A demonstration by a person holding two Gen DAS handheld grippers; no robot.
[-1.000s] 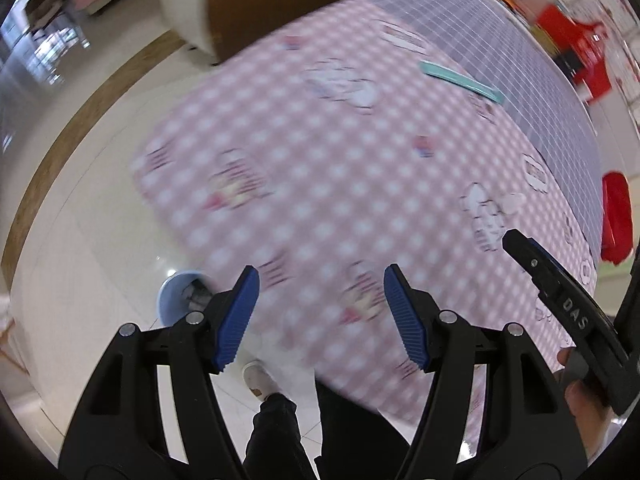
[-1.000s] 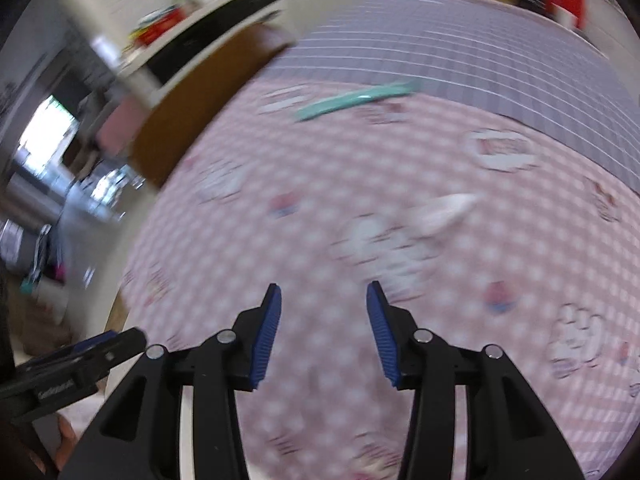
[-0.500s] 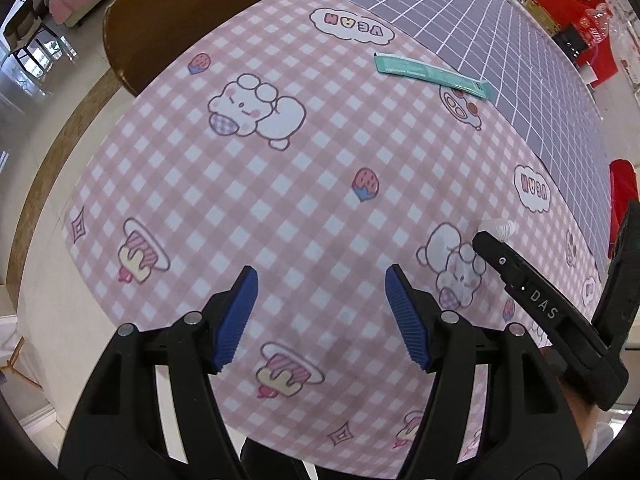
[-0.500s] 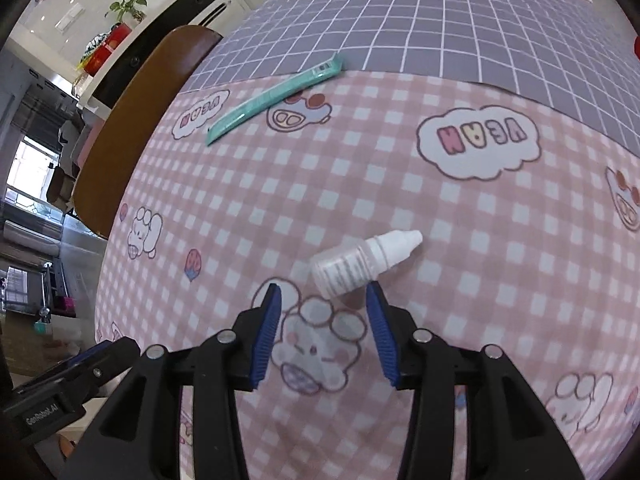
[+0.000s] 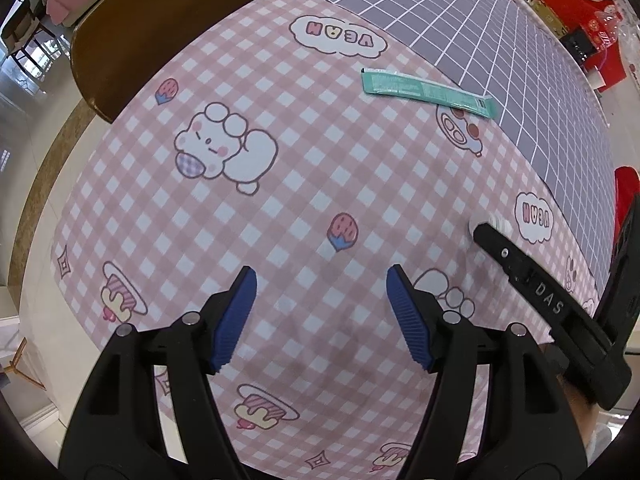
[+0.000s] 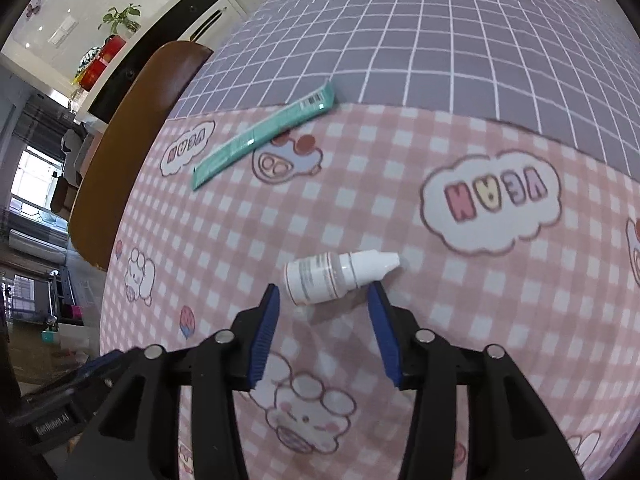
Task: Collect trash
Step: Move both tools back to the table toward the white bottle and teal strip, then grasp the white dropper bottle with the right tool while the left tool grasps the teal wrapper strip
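Right wrist view: small white plastic dropper bottle (image 6: 334, 276) lying on its side on the pink gingham cartoon tablecloth (image 6: 480, 340), just past the blue-padded right gripper (image 6: 322, 300). Jaws opening, pads either side of the bottle's lower edge, not pressing it. Long flat teal sachet (image 6: 262, 136) further off, straddling the seam with the purple grid cloth (image 6: 440, 40). Brown wooden chair back (image 6: 132, 140) at the table edge. Left wrist view: left gripper (image 5: 320, 284) wide open over bare cloth, nothing between the pads.
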